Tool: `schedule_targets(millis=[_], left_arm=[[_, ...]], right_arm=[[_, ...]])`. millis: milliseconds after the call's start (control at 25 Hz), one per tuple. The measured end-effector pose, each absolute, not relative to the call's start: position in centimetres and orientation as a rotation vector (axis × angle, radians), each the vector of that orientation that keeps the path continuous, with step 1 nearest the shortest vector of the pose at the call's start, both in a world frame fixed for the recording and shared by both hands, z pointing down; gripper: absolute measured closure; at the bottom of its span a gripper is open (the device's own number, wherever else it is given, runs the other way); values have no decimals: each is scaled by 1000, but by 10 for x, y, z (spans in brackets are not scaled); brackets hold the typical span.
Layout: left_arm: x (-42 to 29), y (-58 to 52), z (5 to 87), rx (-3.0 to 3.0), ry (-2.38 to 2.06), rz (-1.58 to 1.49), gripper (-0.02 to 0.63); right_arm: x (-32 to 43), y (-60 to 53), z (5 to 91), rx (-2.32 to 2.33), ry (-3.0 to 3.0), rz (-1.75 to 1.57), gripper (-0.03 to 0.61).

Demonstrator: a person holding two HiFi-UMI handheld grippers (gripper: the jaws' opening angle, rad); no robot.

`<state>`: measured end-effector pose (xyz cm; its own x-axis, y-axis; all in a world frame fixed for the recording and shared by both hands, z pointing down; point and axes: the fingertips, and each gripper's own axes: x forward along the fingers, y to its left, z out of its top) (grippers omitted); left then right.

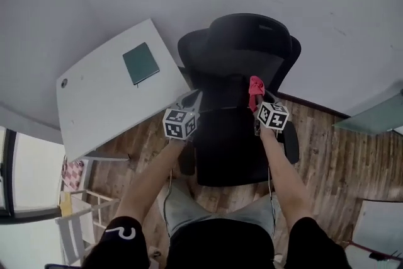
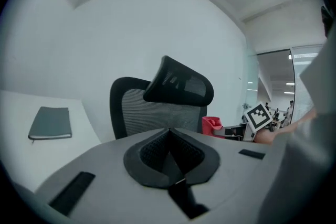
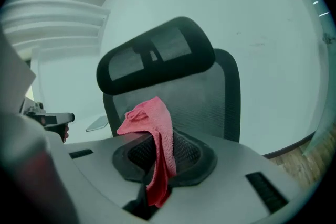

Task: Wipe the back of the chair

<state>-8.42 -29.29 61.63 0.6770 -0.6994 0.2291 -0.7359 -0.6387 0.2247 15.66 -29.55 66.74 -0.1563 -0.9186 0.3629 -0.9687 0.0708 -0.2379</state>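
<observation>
While black chair (image 1: pixel 242 53) stands at 12 o'clock, right gripper (image 3: pixel 160 162) clamped on red cloth (image 3: pixel 149 123); left gripper (image 2: pixel 170 157) at its 9 o'clock, jaws together, empty.

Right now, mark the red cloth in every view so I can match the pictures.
Head view: red cloth right of centre, at the right gripper tip.
Left gripper view: red cloth right of centre, beside the chair back edge.
Right gripper view: red cloth at centre, hanging from its closed jaws.
Shared landmark: the black headrest, above the cloth in all three.
</observation>
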Motion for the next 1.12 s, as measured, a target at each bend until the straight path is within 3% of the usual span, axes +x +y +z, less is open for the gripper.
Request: schedule_targets(millis=[440, 1120], left_arm=[[-121, -272, 521, 2646, -1078, 188, 588], [-40, -99, 425, 2603, -1258, 62, 588]], right_arm=[[68, -247, 520, 1872, -2417, 490, 509], [115, -101, 462, 1539, -2544, 432, 509]])
